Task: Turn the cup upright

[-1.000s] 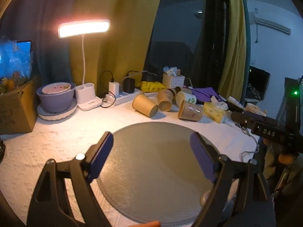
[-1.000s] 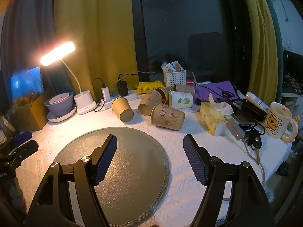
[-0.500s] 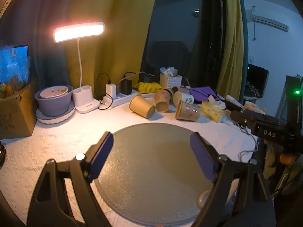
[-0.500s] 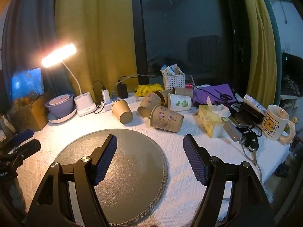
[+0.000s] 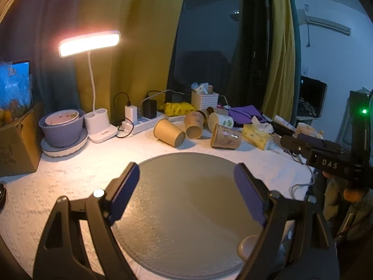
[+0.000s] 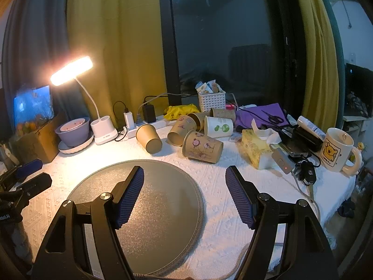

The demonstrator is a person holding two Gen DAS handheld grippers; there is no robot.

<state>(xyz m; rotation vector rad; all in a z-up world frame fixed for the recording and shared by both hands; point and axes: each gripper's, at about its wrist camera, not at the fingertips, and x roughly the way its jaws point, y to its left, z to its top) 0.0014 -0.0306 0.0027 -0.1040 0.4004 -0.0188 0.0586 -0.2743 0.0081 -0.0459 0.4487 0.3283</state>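
Several paper cups lie on their sides at the back of the white-clothed table: a plain brown cup (image 6: 149,138) (image 5: 169,132), a patterned brown cup (image 6: 202,147) (image 5: 225,136), another brown cup (image 6: 181,130) (image 5: 194,124) and a white cup with green print (image 6: 218,126) (image 5: 220,121). A round grey mat (image 6: 153,200) (image 5: 186,207) lies in front of them. My left gripper (image 5: 186,189) is open and empty above the mat. My right gripper (image 6: 184,191) is open and empty above the mat's right edge, short of the cups.
A lit desk lamp (image 6: 72,70), purple bowl on a plate (image 6: 74,131), power strip (image 6: 144,126), white basket (image 6: 211,101), yellow tissue box (image 6: 255,149), bear mug (image 6: 335,149), keys and cables (image 6: 305,175) crowd the back and right. A cardboard box (image 5: 16,140) stands left.
Both views have drawn back and tilted slightly, so the cups look a little farther away. Both grippers stay open; no cup has moved.
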